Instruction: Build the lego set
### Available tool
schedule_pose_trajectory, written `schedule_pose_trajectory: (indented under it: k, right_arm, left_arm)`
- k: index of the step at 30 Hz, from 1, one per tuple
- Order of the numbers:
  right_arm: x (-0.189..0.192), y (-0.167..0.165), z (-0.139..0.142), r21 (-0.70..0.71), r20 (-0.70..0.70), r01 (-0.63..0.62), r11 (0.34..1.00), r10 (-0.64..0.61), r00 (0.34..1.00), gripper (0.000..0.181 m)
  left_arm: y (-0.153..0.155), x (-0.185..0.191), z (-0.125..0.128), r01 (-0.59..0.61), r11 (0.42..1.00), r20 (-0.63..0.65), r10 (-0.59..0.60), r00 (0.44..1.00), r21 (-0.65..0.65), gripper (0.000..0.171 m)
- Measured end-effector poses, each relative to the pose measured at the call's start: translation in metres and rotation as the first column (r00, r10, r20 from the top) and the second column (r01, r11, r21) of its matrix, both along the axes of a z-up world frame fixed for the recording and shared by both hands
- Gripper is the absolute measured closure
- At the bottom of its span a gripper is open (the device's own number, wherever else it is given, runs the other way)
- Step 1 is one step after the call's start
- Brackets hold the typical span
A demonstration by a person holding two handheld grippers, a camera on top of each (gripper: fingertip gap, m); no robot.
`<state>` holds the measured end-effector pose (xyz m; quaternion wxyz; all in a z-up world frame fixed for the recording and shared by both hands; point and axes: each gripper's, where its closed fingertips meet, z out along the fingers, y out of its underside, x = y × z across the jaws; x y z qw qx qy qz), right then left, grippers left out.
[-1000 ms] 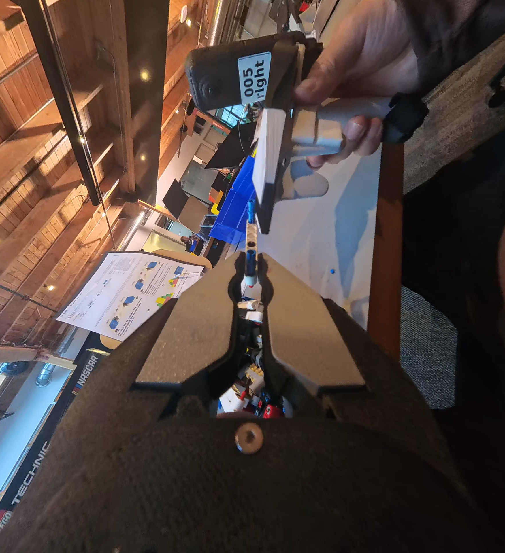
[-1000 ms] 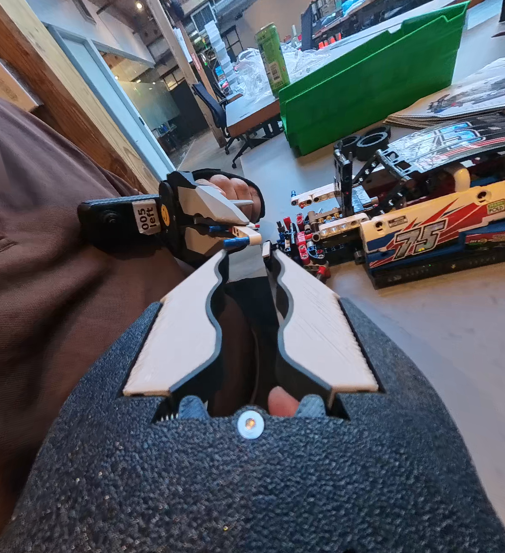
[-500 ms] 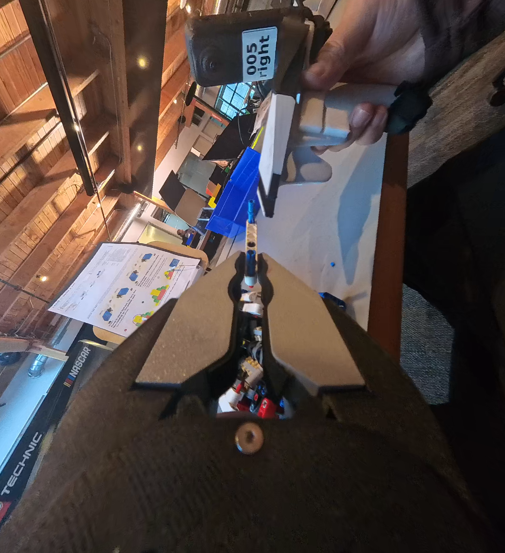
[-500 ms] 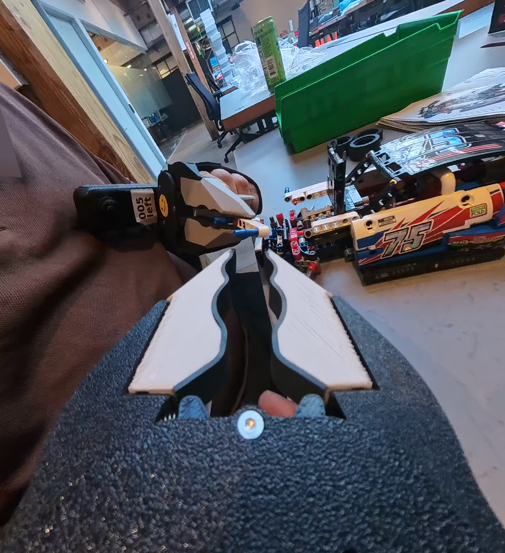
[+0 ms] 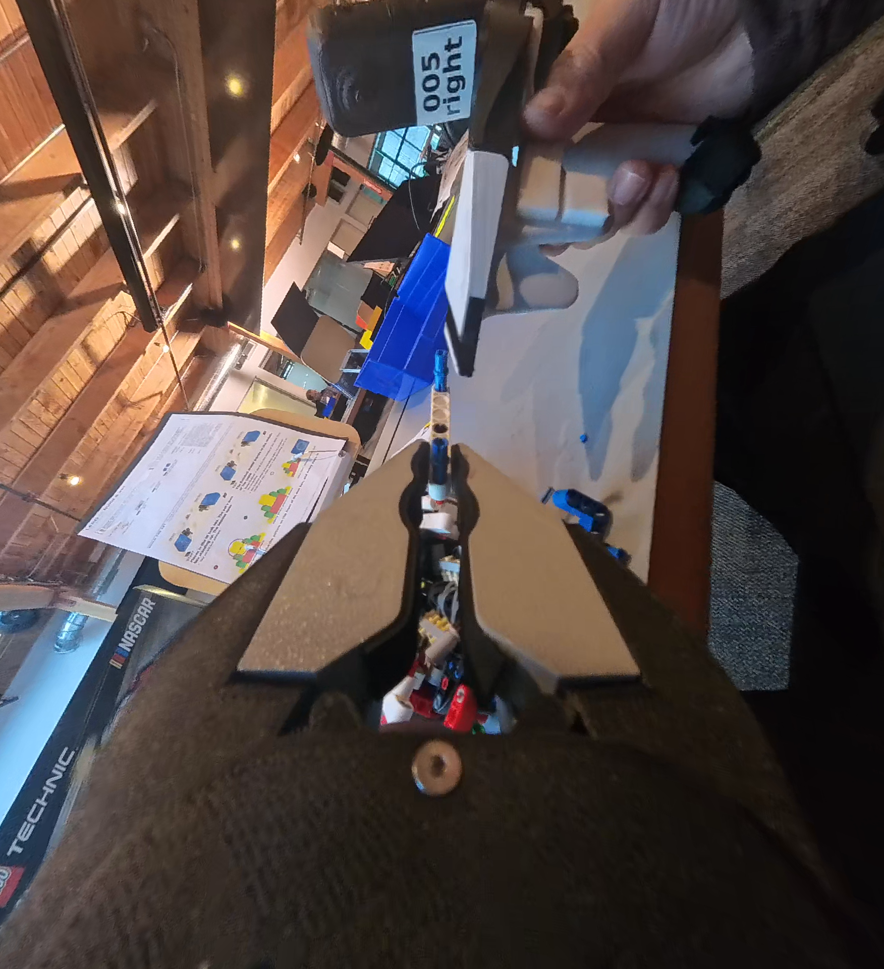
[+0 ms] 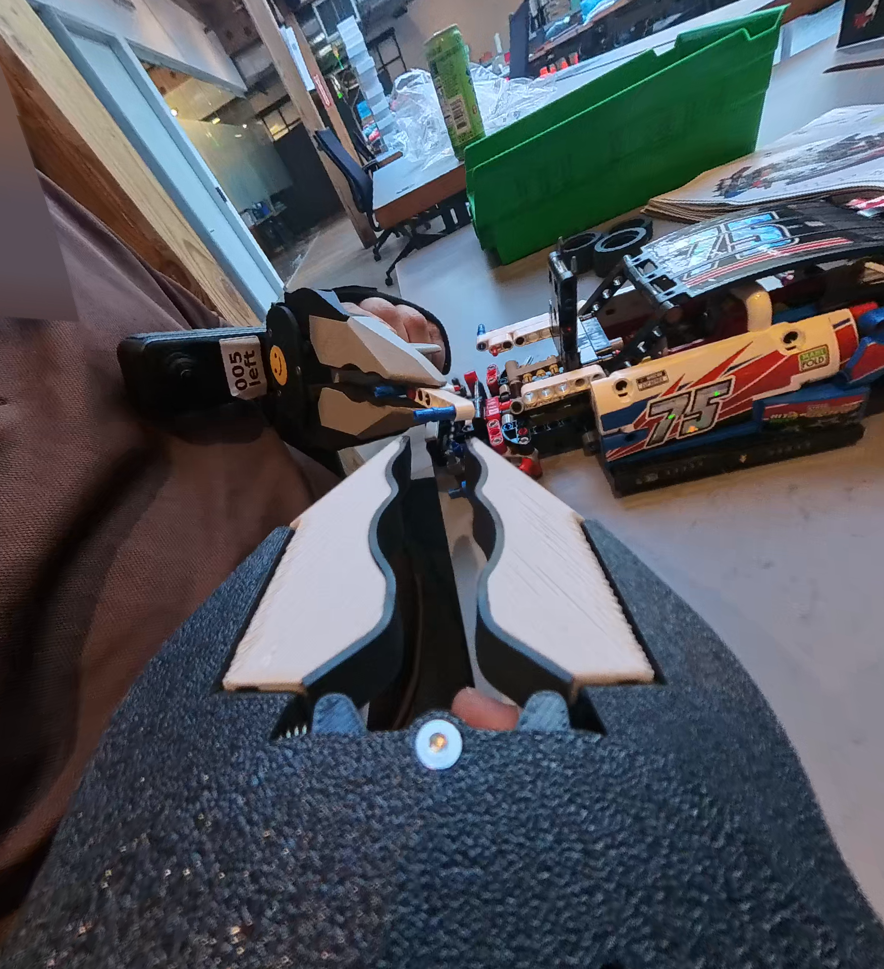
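Centrally in the left wrist view, the left tongs (image 5: 439, 461) are nearly closed, pinching a white beam with blue pins (image 5: 440, 419) that juts forward. Above it, the right tongs (image 5: 463, 335) point down at the beam's tip; in their own view they stand slightly parted and empty. At right, the race car model (image 6: 718, 398) rests on the worktop (image 6: 744, 577).

Left gripper (image 5: 439, 461) rolled sideways, jaws closed tight at the tips, pinching a small piece. Right gripper (image 6: 437, 445) level and empty, jaws slightly parted, tips near the left gripper's. Right hand (image 5: 639, 105) wrapped around its handle.
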<state>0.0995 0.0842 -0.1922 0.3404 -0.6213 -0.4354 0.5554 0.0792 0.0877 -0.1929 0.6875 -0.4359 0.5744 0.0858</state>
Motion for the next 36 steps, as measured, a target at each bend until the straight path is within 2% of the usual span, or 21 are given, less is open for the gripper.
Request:
schedule_pose_trajectory:
  k: [6,17,21,27,36]
  right_arm:
    - [0.000,-0.004,0.013,-0.033,-0.074,-0.031,0.999,0.028,0.997,0.161]
    - [-0.001,-0.011,0.016,-0.046,-0.088,-0.053,0.998,0.048,0.995,0.148]
    - [-0.006,-0.020,0.008,-0.042,-0.046,-0.101,0.994,0.099,0.994,0.151]
    - [-0.003,-0.036,-0.003,-0.030,0.017,-0.201,0.979,0.202,0.979,0.166]
    - [0.003,-0.041,-0.012,0.003,0.083,-0.234,0.972,0.233,0.969,0.156]
  left_arm:
    - [-0.003,-0.001,0.007,0.014,1.000,0.027,-0.014,1.000,0.011,0.167]
    - [-0.016,0.008,0.008,0.091,0.996,0.048,-0.090,0.995,-0.022,0.167]
    - [-0.023,0.013,0.003,0.126,0.992,0.017,-0.125,0.992,-0.031,0.167]
    - [-0.034,0.019,-0.012,0.205,0.971,-0.021,-0.209,0.978,-0.126,0.167]
    - [-0.039,0.019,-0.021,0.224,0.960,-0.051,-0.235,0.971,-0.168,0.166]
